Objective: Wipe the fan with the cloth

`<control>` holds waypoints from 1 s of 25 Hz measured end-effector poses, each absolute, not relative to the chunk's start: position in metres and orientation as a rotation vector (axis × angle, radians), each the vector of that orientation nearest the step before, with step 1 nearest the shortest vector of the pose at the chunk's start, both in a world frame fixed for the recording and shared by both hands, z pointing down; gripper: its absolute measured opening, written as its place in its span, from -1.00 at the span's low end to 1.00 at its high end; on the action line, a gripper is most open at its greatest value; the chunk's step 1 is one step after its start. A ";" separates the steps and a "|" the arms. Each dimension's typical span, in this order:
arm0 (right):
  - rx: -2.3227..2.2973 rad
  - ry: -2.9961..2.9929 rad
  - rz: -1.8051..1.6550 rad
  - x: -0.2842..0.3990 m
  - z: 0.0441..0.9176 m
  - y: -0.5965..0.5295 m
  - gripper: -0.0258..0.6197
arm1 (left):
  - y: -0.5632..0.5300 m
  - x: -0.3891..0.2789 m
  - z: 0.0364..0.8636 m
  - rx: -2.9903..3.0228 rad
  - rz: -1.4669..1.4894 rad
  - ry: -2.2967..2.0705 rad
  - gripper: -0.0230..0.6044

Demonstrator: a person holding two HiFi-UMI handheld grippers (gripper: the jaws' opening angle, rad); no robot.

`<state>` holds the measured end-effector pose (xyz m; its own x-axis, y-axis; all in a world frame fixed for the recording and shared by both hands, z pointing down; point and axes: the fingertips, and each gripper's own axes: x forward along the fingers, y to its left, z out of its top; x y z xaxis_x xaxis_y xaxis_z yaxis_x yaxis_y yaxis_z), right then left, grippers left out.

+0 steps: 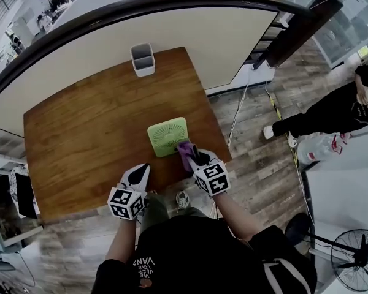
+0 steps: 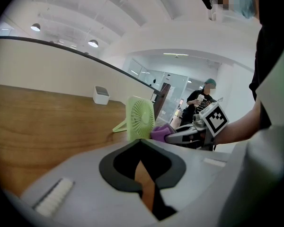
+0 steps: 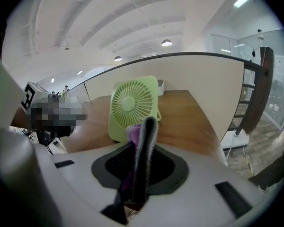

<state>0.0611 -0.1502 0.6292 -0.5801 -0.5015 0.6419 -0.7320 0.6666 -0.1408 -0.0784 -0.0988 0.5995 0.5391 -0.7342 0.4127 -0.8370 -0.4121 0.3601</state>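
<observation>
A small light-green fan [image 1: 167,136] stands upright near the front right of the wooden table [image 1: 80,133]. My right gripper [image 1: 192,154] is shut on a purple cloth [image 1: 184,148], which sits right at the fan's lower right corner. In the right gripper view the cloth [image 3: 132,135] is pinched between the shut jaws of that gripper [image 3: 145,126], just in front of the fan's grille [image 3: 131,105]. My left gripper [image 1: 141,174] rests at the table's front edge, left of the fan, shut with nothing in it. In the left gripper view the fan [image 2: 141,118], cloth [image 2: 161,132] and right gripper [image 2: 187,135] show ahead.
A white rectangular container [image 1: 142,59] stands at the table's far edge. A curved dark rail [image 1: 172,2] tops the wall behind the table. A person [image 1: 331,112] stands on the floor at right; a floor fan [image 1: 349,253] is at lower right. A cable [image 1: 239,112] lies on the floor.
</observation>
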 end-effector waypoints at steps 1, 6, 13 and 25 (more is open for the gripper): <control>0.969 -2.305 0.538 0.066 0.629 -0.152 -0.66 | -0.099 -0.077 0.599 2.251 0.258 -1.267 -0.89; 1.038 -2.266 0.552 0.087 0.630 -0.158 -0.66 | -0.101 -0.075 0.598 2.250 0.260 -1.263 -0.89; 1.119 -2.233 0.549 0.103 0.624 -0.162 -0.66 | -0.105 -0.071 0.595 2.265 0.267 -1.250 -0.89; 1.176 -2.430 0.534 0.077 0.549 -0.165 -0.66 | -0.130 -0.071 0.558 2.342 0.234 -1.247 -0.89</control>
<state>0.0766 -0.1650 0.5486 -0.5737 -0.6526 0.4950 -0.8000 0.5760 -0.1678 -0.0706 -0.1296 0.5579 0.5718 -0.7365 0.3615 -0.8175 -0.4742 0.3269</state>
